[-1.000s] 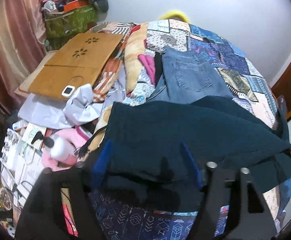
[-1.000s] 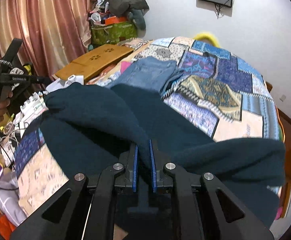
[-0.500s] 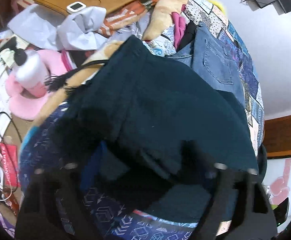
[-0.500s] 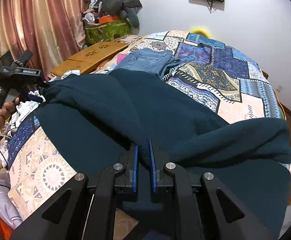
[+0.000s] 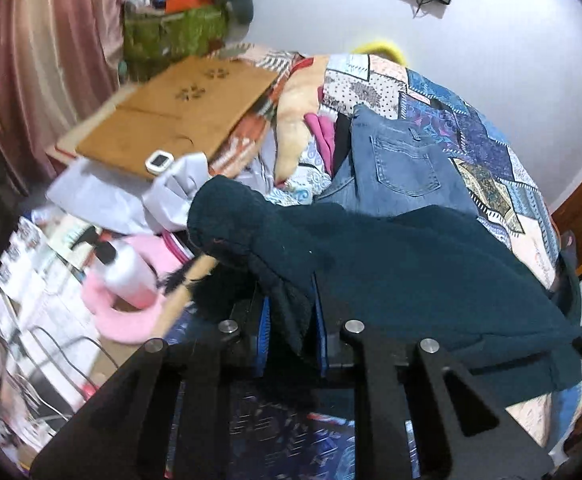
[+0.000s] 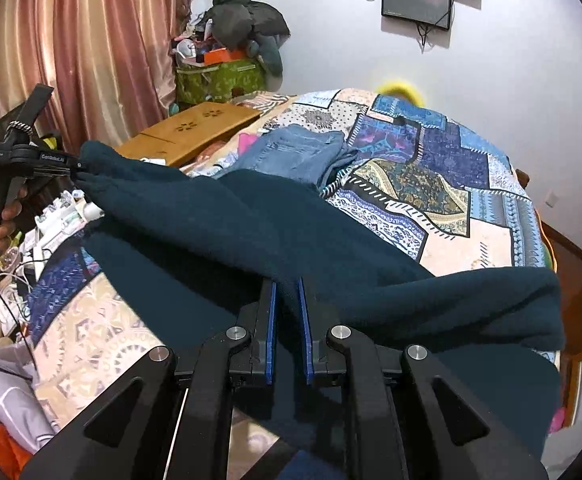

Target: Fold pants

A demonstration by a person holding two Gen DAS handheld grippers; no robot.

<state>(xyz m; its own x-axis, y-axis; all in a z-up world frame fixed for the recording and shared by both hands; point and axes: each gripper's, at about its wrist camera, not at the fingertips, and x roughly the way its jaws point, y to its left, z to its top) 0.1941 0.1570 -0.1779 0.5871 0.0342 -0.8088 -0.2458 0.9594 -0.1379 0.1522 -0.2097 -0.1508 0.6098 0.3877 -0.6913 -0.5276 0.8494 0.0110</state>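
Now both grippers pinch dark teal pants [image 6: 331,240], cloth lifted above patchwork quilt [image 6: 471,216]. Left gripper [image 5: 291,320]: fingers closed on bunched edge, fabric running away forward and right of fingertips. Right gripper [image 6: 287,320]: fingers clamped on fold ridge, cloth spreading ahead and to both sides. Long axis of pants spans between two grips, slack end drooping right of right fingers. Judgement: next move turns on swinging left-held end across toward right-held end; left grip looks nearer free corner. Folded jeans [image 6: 295,152] lie beyond, apart.

You see dark teal fleece pants [image 6: 331,248] mid-frame. The quilted bedspread [image 6: 443,184] at right shows blue-and-cream patchwork. Faded blue denim jeans [image 5: 403,168] lie above.
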